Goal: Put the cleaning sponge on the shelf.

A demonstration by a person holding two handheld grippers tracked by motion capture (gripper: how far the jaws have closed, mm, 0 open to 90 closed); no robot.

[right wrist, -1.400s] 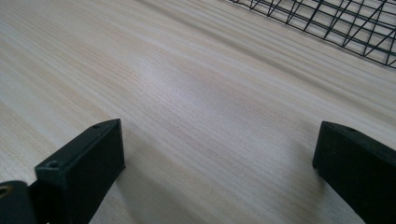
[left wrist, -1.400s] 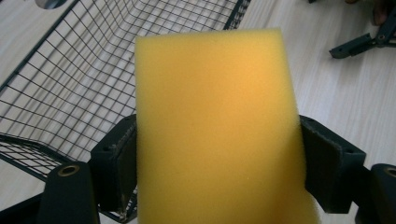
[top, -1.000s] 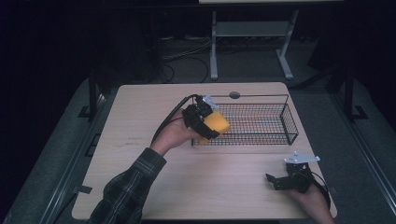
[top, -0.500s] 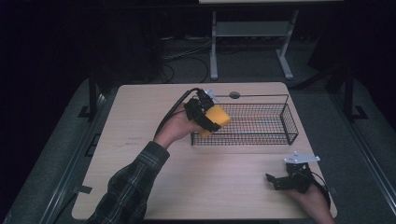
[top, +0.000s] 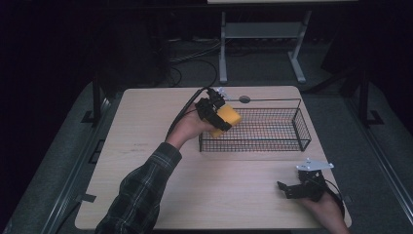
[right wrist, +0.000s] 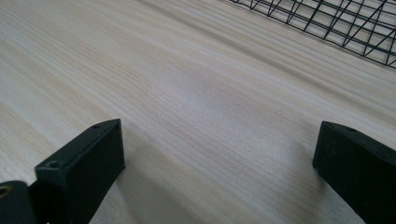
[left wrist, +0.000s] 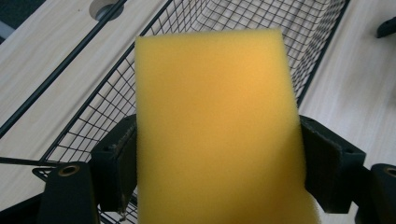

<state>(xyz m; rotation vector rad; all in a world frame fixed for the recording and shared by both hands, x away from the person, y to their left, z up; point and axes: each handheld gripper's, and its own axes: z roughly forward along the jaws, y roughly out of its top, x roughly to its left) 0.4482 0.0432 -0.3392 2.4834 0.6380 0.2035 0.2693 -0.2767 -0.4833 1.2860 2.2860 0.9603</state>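
Two grippers are at work over a pale wooden worktop [top: 146, 126]. In the high view the left gripper [top: 218, 116] is held up at the near left corner of a black wire basket [top: 292, 127], and it carries a yellow sponge [top: 228, 118] that hangs above that corner, partly over the mesh floor and clear of the wood below. The left gripper view looks along the sponge [left wrist: 217, 126]: the block fills the gap between the two black fingers [left wrist: 114, 165], one pad pressed flat on each long side, so the grip is a wide one closed on the foam (the sponge's far end juts out well past the finger ends). Behind it the basket's rim [left wrist: 88, 39] and mesh run off toward the far side, with a round grommet hole [left wrist: 106, 6] in the wood just beyond the rim.

The right gripper [top: 292, 188] sits low at the near right of the worktop, well apart from the basket, with a grey three-cornered plate on its top. The right gripper view shows its fingers [right wrist: 86, 158] spread far apart with only bare wood grain between them, holding nothing; a strip of the basket's mesh [right wrist: 327, 23] crosses the upper right corner of that view. A plaid sleeve [top: 139, 190] covers the left forearm.
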